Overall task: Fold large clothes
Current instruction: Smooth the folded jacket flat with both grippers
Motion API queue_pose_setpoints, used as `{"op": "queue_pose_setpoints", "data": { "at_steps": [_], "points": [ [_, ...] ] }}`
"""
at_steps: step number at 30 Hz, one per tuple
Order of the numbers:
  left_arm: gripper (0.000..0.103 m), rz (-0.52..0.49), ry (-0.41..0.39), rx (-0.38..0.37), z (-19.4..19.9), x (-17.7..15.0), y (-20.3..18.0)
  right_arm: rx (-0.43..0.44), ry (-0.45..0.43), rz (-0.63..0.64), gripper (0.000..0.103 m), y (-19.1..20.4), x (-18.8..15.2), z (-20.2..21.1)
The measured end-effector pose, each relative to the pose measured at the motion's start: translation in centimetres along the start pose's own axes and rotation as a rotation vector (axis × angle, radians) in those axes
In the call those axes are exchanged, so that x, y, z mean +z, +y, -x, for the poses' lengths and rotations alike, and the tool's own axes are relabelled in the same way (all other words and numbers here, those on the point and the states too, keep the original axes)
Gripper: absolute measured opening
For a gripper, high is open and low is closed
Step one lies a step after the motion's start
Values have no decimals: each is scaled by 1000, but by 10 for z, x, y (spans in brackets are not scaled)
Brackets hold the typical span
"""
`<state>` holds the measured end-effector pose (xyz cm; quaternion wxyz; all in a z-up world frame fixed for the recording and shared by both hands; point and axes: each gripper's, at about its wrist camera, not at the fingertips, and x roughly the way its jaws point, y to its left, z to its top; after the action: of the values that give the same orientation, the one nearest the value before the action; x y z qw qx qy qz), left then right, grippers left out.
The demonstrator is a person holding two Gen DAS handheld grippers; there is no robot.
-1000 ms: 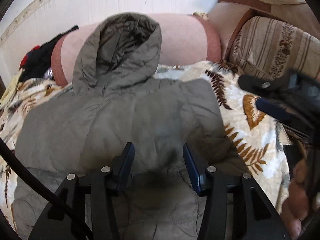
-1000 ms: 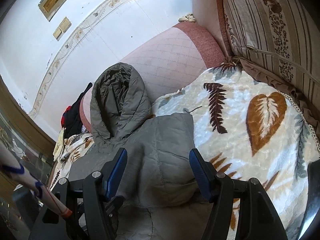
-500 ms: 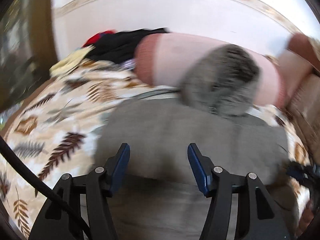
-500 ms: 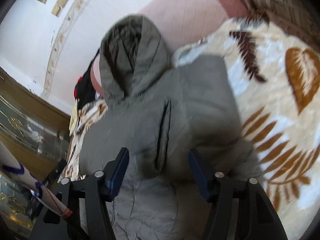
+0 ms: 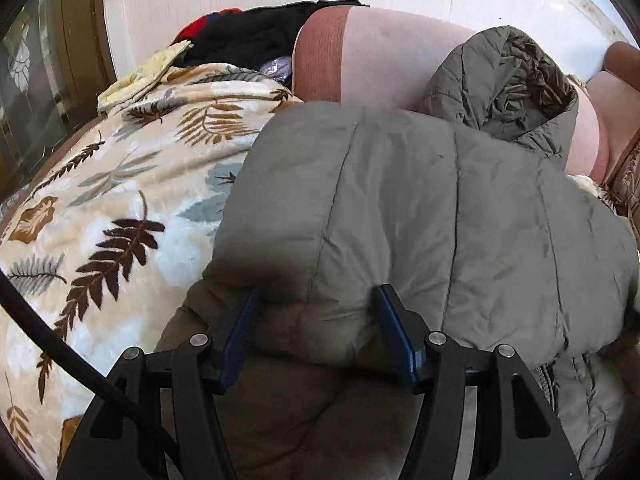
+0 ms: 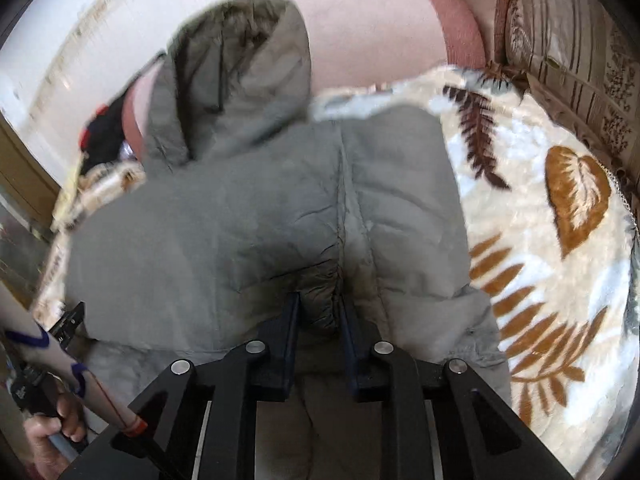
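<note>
A puffy, quilted olive jacket is spread on a plush leaf-print blanket, its crinkled hood propped against a pink bolster. The left tool is held open astride a padded fold. The right tool is closing, a bunched ridge of fabric pinched between its pads.

Right hand-held gripper closing on fabric; left hand-held gripper parted.
</note>
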<state>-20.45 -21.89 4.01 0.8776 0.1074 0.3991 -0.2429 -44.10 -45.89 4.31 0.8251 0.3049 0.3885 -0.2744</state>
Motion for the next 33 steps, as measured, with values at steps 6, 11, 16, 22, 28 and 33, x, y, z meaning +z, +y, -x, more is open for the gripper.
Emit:
{"op": "queue_pose_setpoints", "data": {
  "at_steps": [6, 11, 16, 22, 28, 33],
  "points": [
    [60, -4, -6, -11, 0, 0, 1, -49, 0, 22, 26, 5, 1, -9],
    [60, 4, -82, 15, 21, 2, 2, -86, -72, -19, 38, 1, 5, 15],
    [60, -35, -173, 32, 47, 4, -9, -221, -241, 27, 41, 15, 6, 48],
    [60, -103, -177, 42, 47, 1, -28, -132, -261, 161, 41, 49, 3, 38],
    [61, -140, -126, 53, 24, -5, -38, -169, -163, 217, 41, 52, -6, 0],
    [67, -121, -103, 49, 14, -5, -36, -177, -133, 219, 41, 51, -8, -11]
  ]
}}
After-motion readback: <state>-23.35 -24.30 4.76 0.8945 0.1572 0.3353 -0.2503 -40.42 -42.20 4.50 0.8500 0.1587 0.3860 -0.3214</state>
